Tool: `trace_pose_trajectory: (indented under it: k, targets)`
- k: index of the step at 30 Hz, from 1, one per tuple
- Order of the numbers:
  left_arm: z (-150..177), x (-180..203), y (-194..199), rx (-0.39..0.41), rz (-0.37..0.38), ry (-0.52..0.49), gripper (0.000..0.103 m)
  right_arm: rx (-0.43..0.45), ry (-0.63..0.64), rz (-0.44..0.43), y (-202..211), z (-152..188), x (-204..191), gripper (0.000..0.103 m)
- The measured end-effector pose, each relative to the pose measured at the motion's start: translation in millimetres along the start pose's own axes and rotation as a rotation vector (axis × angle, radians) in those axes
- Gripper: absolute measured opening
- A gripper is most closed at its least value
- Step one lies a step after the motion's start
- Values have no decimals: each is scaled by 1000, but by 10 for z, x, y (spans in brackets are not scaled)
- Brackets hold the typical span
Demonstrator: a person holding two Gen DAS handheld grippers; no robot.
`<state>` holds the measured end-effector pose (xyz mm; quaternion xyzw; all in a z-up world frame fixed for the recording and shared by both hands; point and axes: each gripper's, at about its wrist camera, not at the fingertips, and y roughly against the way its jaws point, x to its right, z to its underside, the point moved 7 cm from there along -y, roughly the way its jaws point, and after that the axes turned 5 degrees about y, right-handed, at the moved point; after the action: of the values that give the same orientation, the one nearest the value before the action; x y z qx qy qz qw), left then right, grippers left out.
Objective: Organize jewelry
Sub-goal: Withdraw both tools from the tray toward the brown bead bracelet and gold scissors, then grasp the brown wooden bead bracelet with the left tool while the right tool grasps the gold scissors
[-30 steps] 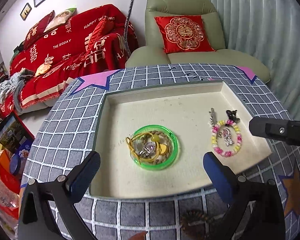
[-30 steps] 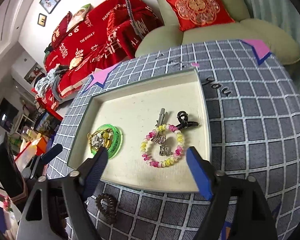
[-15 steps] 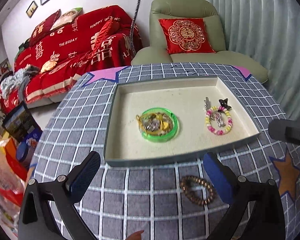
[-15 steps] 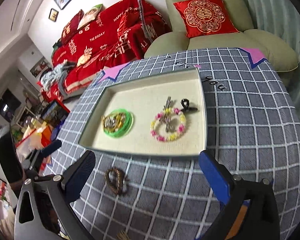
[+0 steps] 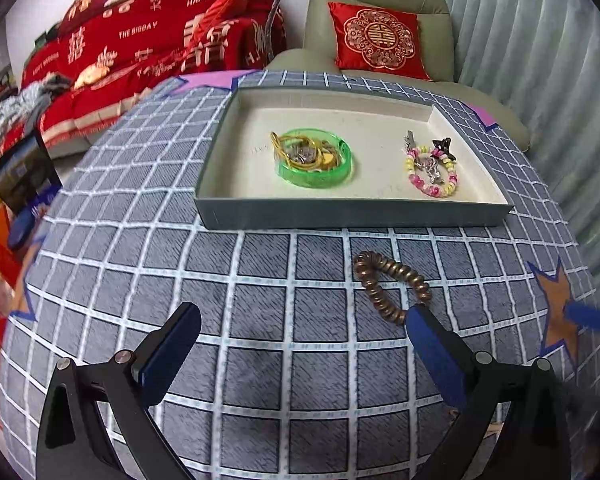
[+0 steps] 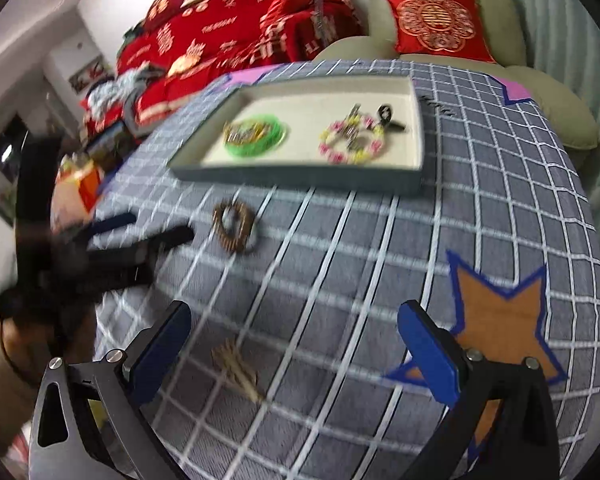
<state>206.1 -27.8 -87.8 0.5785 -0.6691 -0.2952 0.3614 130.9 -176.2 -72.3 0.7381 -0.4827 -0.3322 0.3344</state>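
A grey tray [image 5: 352,212] with a cream floor sits on the checked table. In it lie a green bangle [image 5: 315,158] with gold pieces inside, and a pink-yellow bead bracelet [image 5: 431,171] with clips. A brown bead bracelet [image 5: 390,286] lies on the cloth in front of the tray; it also shows in the right wrist view [image 6: 236,230]. A gold hair clip [image 6: 236,368] lies near my right gripper [image 6: 294,354]. My left gripper [image 5: 300,354] is open and empty, just short of the brown bracelet. My right gripper is open and empty.
The left gripper's body [image 6: 100,256] shows blurred at the left of the right wrist view. An orange star patch [image 6: 504,328] lies by the right fingers. A green armchair [image 5: 380,32] and a red sofa [image 5: 140,40] stand behind the table.
Both grippers have pulled back and down from over the tray toward the table's near side. The brown bracelet and gold clip have come into view close by.
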Motion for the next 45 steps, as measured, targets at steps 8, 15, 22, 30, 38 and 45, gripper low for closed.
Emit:
trace_pose_trajectory:
  k: [8,15,22,30,38,45]
  targets:
    - [30,143,-117,-26,11,-8,103,-34,162,-3,-45,327,-352,102]
    - [45,252,-203,-29,1,-31,103,-63,220,22,-153,430,-475,74]
    - [18,316,-247,-30,-6,-40,103,-81,254,54,-207,470,-493,60]
    - [34,419,-375,-59,-32,-67,86,-95,302,84,-184,526,-596,52]
    - [35,466,-313,-33,-8,-114,43,-107,298,93,-122,594,-717,19]
    - [147,412,-167,-13,0,-164,20,-99,215,91,-46,642,-593,19]
